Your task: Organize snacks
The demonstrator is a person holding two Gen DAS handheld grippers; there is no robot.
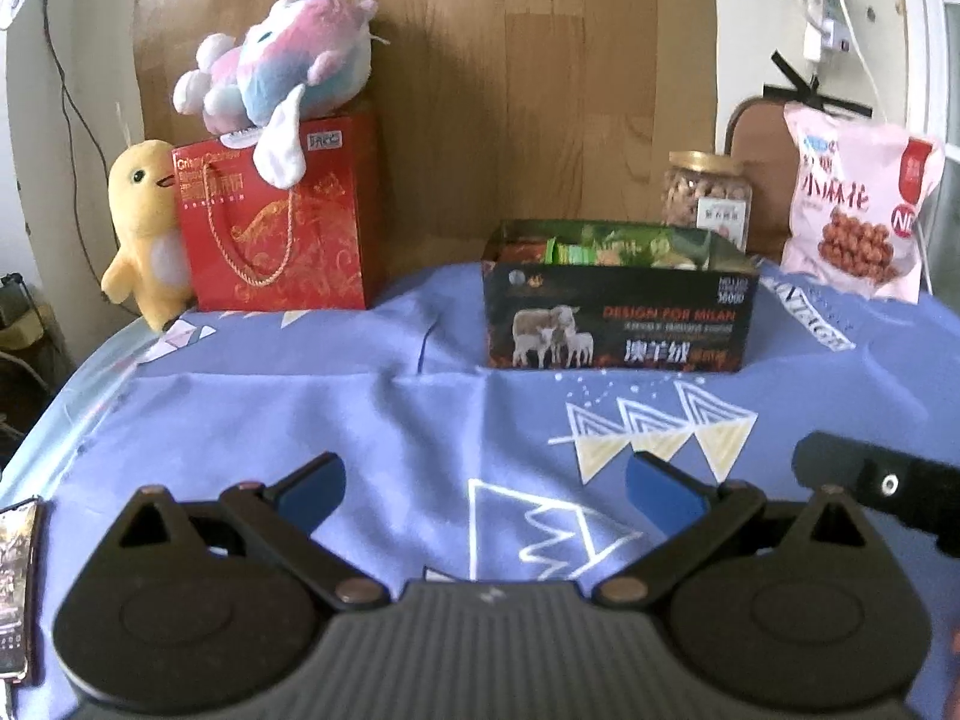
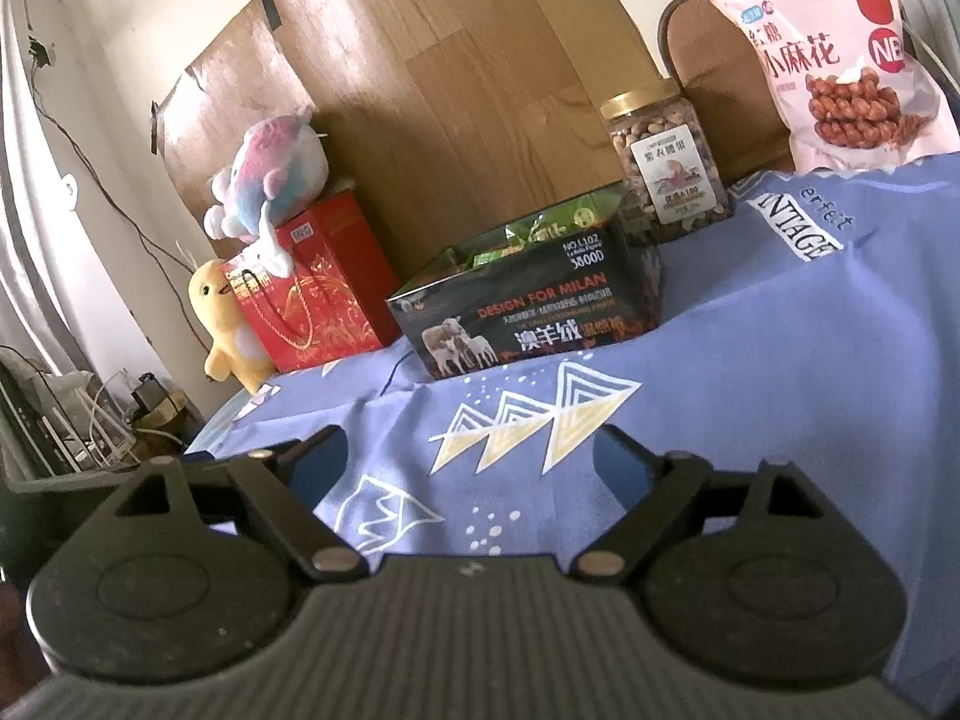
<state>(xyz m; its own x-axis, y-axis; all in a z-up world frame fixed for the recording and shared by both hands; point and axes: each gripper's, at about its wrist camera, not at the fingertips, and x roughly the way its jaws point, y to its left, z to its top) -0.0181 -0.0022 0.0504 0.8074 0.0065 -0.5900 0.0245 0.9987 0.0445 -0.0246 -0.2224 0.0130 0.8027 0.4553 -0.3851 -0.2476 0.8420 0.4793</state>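
A dark open box [image 1: 618, 324] [image 2: 522, 312] printed with sheep stands on the blue cloth, with green and orange snack packets inside it. Behind it stand a jar of nuts [image 1: 708, 198] [image 2: 666, 162] with a gold lid and a pink bag of twisted snacks [image 1: 858, 210] [image 2: 840, 54]. My left gripper [image 1: 486, 492] hovers over the cloth in front of the box, open and empty. My right gripper [image 2: 468, 468] is also open with nothing between its fingers, nearer the table's left front. Part of the right gripper's body [image 1: 882, 486] shows at the right of the left wrist view.
A red gift bag [image 1: 276, 222] [image 2: 318, 282] stands at the back left, with a pastel plush toy [image 1: 282, 72] [image 2: 270, 180] on top and a yellow plush duck [image 1: 147, 228] [image 2: 228, 324] beside it. A dark packet [image 1: 18, 582] lies at the left edge. A wooden board [image 1: 540, 78] backs the table.
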